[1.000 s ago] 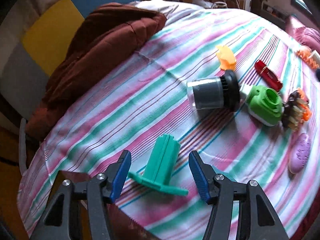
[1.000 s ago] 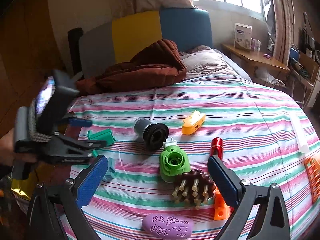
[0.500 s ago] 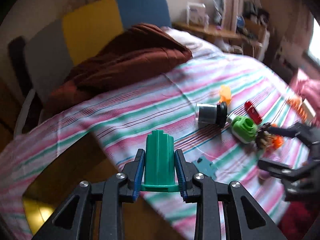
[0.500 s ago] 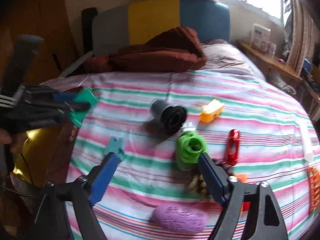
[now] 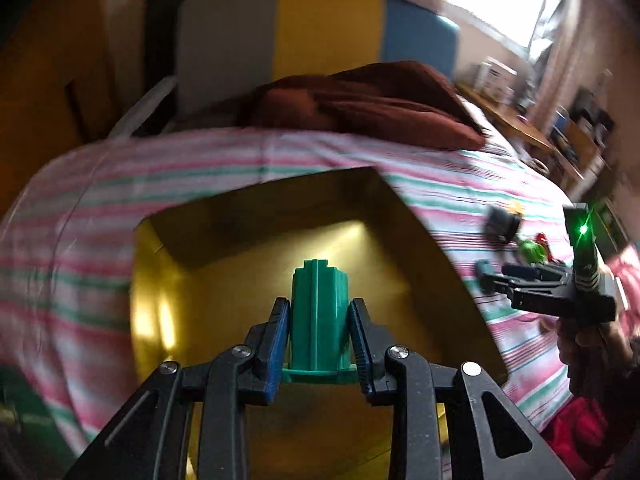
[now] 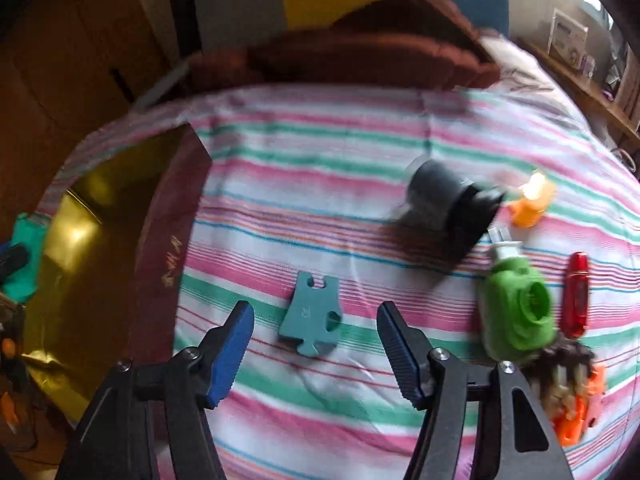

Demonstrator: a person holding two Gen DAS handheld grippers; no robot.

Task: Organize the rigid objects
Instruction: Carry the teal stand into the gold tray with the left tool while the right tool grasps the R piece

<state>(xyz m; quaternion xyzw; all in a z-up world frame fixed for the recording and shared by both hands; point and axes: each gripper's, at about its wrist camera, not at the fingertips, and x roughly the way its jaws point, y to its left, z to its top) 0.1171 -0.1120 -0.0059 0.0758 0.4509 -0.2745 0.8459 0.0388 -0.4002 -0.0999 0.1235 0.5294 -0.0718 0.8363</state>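
**Green spool held over the gold box; right claw spread around the grey-blue piece**

The left claw (image 5: 319,338) pinches a green spool (image 5: 319,312) by its ribbed barrel, both blue pads flat against its sides, the flange at the near end between the fingers. The spool hangs above the open gold box (image 5: 432,240), whose shiny inside fills the middle of the left wrist view. The box sits at the edge of a bed covered with a striped sheet (image 5: 168,160).

The right claw (image 6: 316,346) points down at the sheet, its jaws apart; they have just been closing. A flat grey-blue piece (image 6: 310,318) lies on the sheet between the fingers, touched by neither pad. The box's dark red outer wall (image 6: 168,256) stands just left of that claw.

Further right on the sheet lie a dark cylinder (image 6: 448,204), an orange clip (image 6: 532,200), a green block (image 6: 516,312) with a round hole, a red stick (image 6: 576,294) and a brown brush (image 6: 560,368) on top of orange parts. All are blurred. A brown blanket (image 6: 360,48) is heaped at the far end of the bed.

In the left wrist view the right claw shows at the right edge, held by a hand (image 5: 588,344).
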